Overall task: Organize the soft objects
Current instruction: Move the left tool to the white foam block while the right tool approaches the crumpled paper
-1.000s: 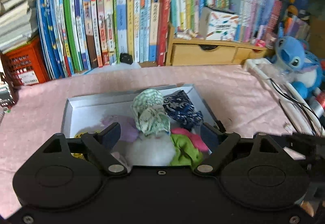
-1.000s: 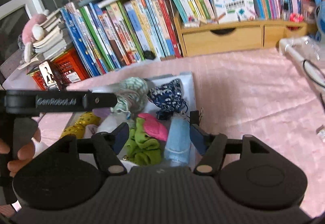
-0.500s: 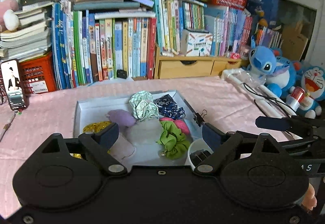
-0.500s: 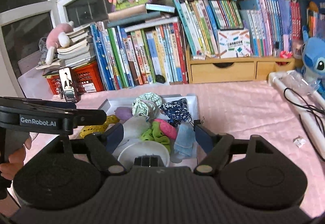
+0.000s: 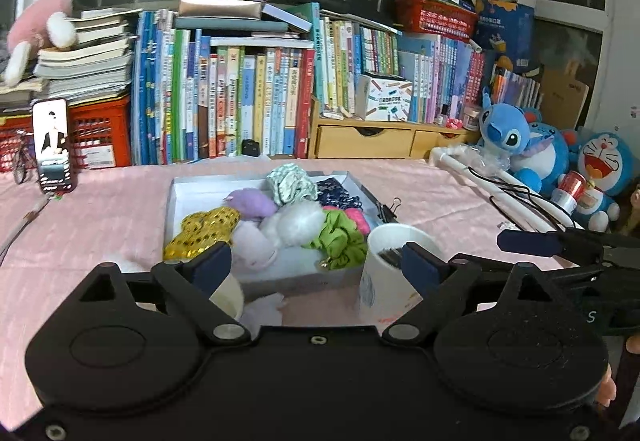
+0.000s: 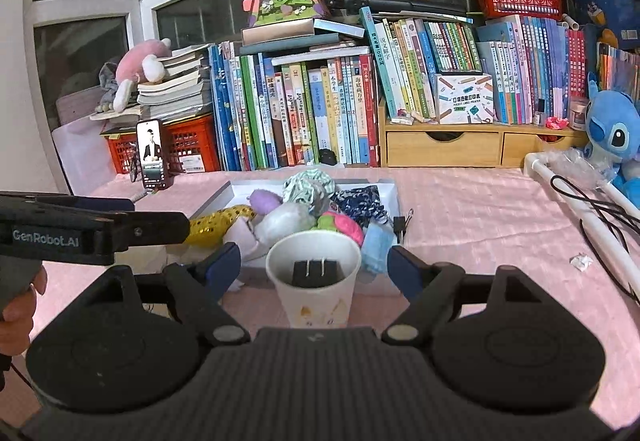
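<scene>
A shallow grey box [image 5: 208, 191] on the pink tablecloth holds several soft things: a gold sequin piece [image 5: 202, 231], a lilac plush [image 5: 252, 201], a white pompom [image 5: 294, 221], a green scrunchie [image 5: 340, 237], a mint patterned scrunchie [image 5: 290, 183] and a dark blue one [image 5: 340, 193]. The box also shows in the right wrist view [image 6: 384, 193]. My left gripper [image 5: 316, 267] is open and empty, in front of the box. My right gripper [image 6: 314, 265] is open and empty, with a white paper cup [image 6: 314, 277] standing between its fingers.
The paper cup [image 5: 394, 269] holds black binder clips. A second cup [image 5: 228, 295] stands front left of the box. A binder clip [image 6: 402, 223] lies right of the box. Books, a phone [image 5: 54, 145], wooden drawers, plush toys [image 5: 516, 145] and a white pipe with cables [image 6: 580, 201] line the edges.
Both grippers have pulled back and up from the box. The whole box, the paper cup and the table in front have come into view. Both stay open and empty.
</scene>
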Demonstrator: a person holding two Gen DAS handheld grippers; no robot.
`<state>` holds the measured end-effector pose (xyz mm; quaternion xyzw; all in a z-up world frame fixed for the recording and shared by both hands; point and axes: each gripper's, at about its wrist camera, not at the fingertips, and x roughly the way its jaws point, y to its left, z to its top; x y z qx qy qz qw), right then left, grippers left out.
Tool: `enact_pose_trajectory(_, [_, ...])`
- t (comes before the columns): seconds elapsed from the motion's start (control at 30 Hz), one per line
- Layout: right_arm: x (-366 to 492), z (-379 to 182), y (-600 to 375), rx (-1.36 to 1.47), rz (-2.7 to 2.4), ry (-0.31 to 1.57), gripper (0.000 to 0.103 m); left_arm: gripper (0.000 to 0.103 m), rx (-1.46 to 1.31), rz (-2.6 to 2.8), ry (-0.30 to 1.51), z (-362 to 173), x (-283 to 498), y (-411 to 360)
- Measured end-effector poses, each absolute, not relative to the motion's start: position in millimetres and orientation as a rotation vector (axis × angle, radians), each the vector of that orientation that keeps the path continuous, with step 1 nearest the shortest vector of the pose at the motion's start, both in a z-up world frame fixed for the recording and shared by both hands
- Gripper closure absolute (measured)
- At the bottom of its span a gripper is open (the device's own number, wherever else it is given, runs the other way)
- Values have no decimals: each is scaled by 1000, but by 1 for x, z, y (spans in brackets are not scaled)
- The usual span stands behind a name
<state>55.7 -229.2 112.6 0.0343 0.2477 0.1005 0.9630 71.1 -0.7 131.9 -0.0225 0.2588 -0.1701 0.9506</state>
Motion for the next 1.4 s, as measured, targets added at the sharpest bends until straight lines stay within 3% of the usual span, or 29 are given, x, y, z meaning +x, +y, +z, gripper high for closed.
enact_pose_trajectory(0.73, [35,74,-176,-51,250,534,15,11,-88,-113,480,87,15,77])
enact_pose_trajectory(0.9, [41,63,-157,-101,282,538,15,16,-107,4,485,81,28,108])
enact_pose_trajectory(1.4, [85,37,-114,-206,348,599,40,34,-224,-5,640,46,101,160])
